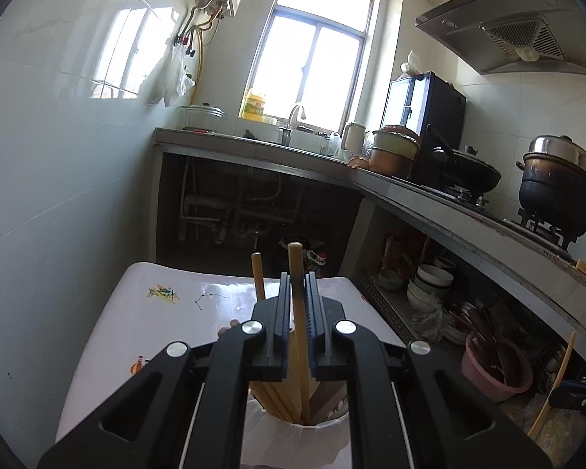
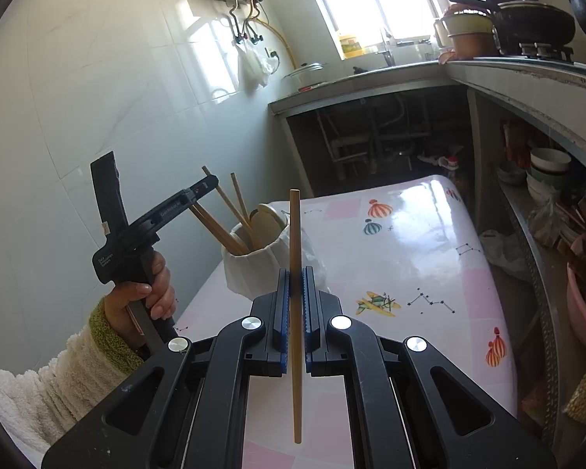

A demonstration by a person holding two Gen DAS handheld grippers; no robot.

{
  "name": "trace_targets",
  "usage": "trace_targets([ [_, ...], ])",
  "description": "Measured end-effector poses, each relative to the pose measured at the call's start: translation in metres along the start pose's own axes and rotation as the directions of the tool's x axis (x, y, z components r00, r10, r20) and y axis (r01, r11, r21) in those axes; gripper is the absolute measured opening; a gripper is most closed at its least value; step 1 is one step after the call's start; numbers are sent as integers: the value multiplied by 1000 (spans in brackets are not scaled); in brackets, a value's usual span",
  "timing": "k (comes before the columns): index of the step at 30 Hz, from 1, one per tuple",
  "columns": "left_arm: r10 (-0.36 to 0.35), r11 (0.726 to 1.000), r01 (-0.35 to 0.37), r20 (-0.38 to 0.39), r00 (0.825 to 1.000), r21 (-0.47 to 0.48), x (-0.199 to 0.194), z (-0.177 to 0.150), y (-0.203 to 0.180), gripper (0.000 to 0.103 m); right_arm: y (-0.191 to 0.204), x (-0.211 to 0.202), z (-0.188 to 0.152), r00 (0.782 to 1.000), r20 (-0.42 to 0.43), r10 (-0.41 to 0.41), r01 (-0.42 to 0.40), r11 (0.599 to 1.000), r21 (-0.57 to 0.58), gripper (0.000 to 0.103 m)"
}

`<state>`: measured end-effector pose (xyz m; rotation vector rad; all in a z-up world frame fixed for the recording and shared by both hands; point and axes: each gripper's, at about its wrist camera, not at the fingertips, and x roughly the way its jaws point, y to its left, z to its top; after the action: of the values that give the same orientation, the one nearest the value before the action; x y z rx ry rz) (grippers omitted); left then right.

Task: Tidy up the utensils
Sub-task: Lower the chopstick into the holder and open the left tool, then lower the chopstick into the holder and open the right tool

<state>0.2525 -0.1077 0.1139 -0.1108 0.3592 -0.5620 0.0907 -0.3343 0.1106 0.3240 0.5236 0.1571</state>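
Left hand-held gripper (image 1: 296,293) is clamped on one chopstick (image 1: 299,336), its lower end already inside the white holder cup (image 1: 289,435) with the other chopsticks; one of those (image 1: 258,277) pokes up just left of the jaws. Cup stands at the near left of the patterned surface (image 1: 144,328).

Right hand-held gripper (image 2: 295,285) is closed on a second chopstick (image 2: 296,234), held roughly upright, over the surface, right of the cup and apart from it. Nothing else is in its jaws.

Step in hand, as I read it: drop the left stick into the cup.
- Get the tip well below the rim before letting go, or it may tip out.
- Open only a little; a wide swing could knock the sticks leaning out to the left.
- Pull the jaws straight back up along the stick.
- Keep the right gripper clear until the left is out; the cup mouth looks too tight for both.
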Motion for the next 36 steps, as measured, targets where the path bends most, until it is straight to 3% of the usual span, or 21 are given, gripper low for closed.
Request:
trace_targets([
  [3, -11, 1000, 11, -38, 999, 19, -4, 1, 0, 8, 2, -3, 3, 1000, 9, -11, 11, 1000, -12, 4],
  [5, -14, 1000, 15, -53, 998, 10, -8, 3, 3, 18, 4, -4, 7, 1000, 16, -17, 18, 1000, -18, 4],
  [9, -15, 1000, 14, -15, 1000, -18, -29, 7, 10, 57, 8, -6, 18, 999, 34, -22, 24, 999, -39, 4],
  [15, 15, 999, -14, 16, 1000, -42, -66, 6, 24, 75, 22, 2, 54, 997, 80, 4, 4, 995, -95, 4],
  [22, 77, 994, -77, 4, 997, -78, -113, -15, 47, 87, 38, 20, 112, 986, 154, 63, -43, 991, -129, 4],
  [27, 134, 988, -142, -136, 982, -52, -116, -47, 57, 89, 44, 44, 145, 976, 198, 93, -71, 991, -116, 4],
  [32, 160, 983, -176, -224, 961, -51, -117, -81, 66, 89, 47, 76, 155, 975, 196, 101, -80, 990, -115, 4],
  [36, 152, 982, -176, -247, 957, -76, -117, -98, 70, 89, 50, 103, 149, 981, 176, 79, -54, 988, -142, 4],
])
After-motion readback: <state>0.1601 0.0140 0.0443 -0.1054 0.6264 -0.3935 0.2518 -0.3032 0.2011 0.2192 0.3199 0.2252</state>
